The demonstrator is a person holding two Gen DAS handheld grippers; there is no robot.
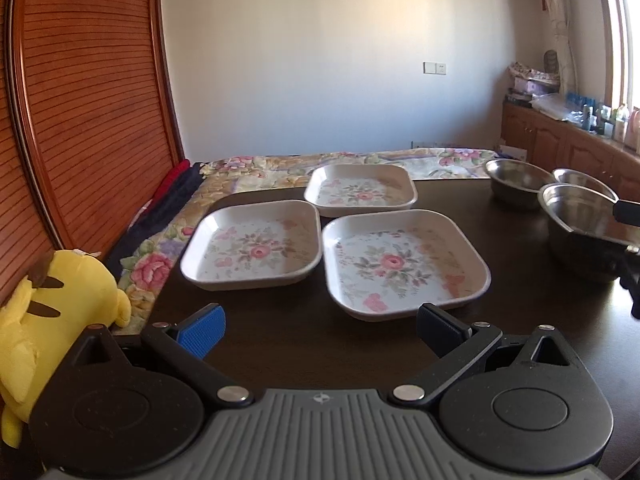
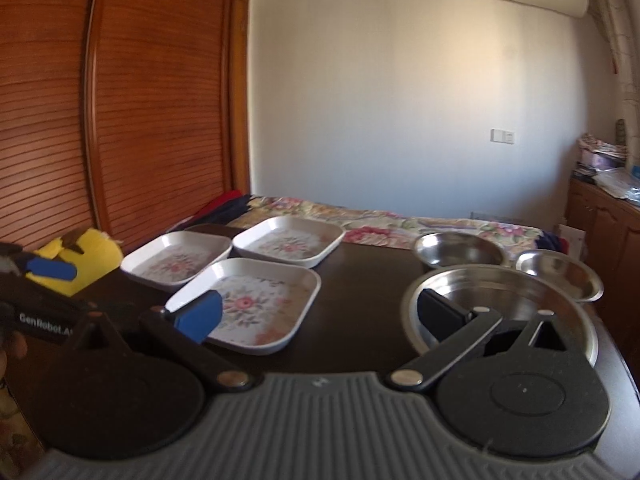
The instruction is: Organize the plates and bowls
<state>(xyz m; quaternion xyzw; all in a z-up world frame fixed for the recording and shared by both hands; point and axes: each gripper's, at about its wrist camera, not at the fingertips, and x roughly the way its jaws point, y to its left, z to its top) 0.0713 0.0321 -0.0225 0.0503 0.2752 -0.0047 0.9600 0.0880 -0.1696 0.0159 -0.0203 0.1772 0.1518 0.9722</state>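
Left claw (image 1: pixel 320 330) — black arms, blue pad, silver rivets, ribbed grey base

daylight from right window (image 1: pixel 622 40) | soft blur | fisheye-bent edges

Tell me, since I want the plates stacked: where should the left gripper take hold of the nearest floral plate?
Probably the near rim of the nearest floral plate, approached low from the front. Its raised, outward-sloping wall suits one finger inside and one outside. The left gripper is open, already facing that edge.
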